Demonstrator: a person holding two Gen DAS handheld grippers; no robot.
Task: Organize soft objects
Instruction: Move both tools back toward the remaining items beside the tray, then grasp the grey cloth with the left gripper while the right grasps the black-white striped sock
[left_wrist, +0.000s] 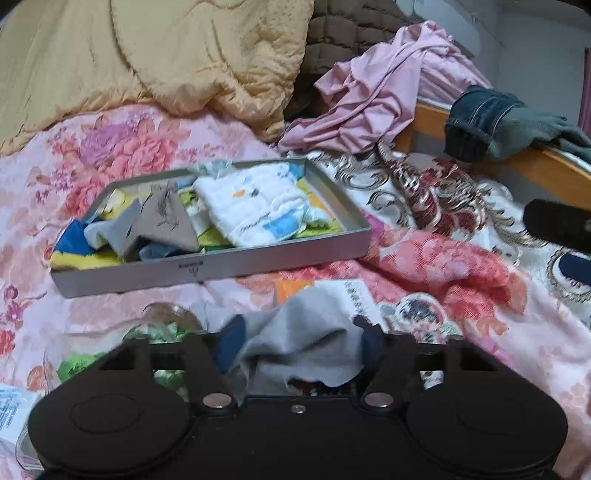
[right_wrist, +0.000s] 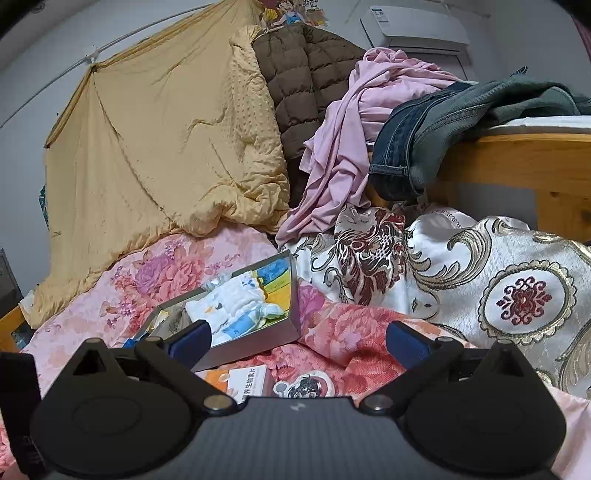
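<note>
**Grey cloth in the left tongs, tray waiting ahead**

The left tongs (left_wrist: 299, 341) have a crumpled grey cloth (left_wrist: 295, 350) bunched between their blue pads, which press in on it from both sides; the jaws stand partly closed around the fabric. The cloth sits low over the pink floral bedspread (left_wrist: 110, 147), just in front of the wrist camera. Ahead, toward 12 o'clock from the tongs and slightly to 11, lies the grey tray (left_wrist: 221, 266), already loaded with folded cloths: a white patterned towel (left_wrist: 255, 206) toward its far right end, a brownish-grey cloth (left_wrist: 168, 219) and blue and yellow pieces toward the left end.

The right tongs (right_wrist: 297, 341) stand wide open with nothing between them, hovering near the tray's near corner, with a small printed card (right_wrist: 245, 380) on the bed below.

Judging by this, the step in hand is lifting the grey cloth and carrying it to the tray. To do it well, the grip should hold enough fabric that no loose corner drags on the bedspread or catches the tray's near wall. The cloth should rise clear of the rim before moving toward 12 o'clock, then come down over the less crowded middle of the tray. The soft bed may let the tray tip, so the open right tongs could steady its wall.
</note>
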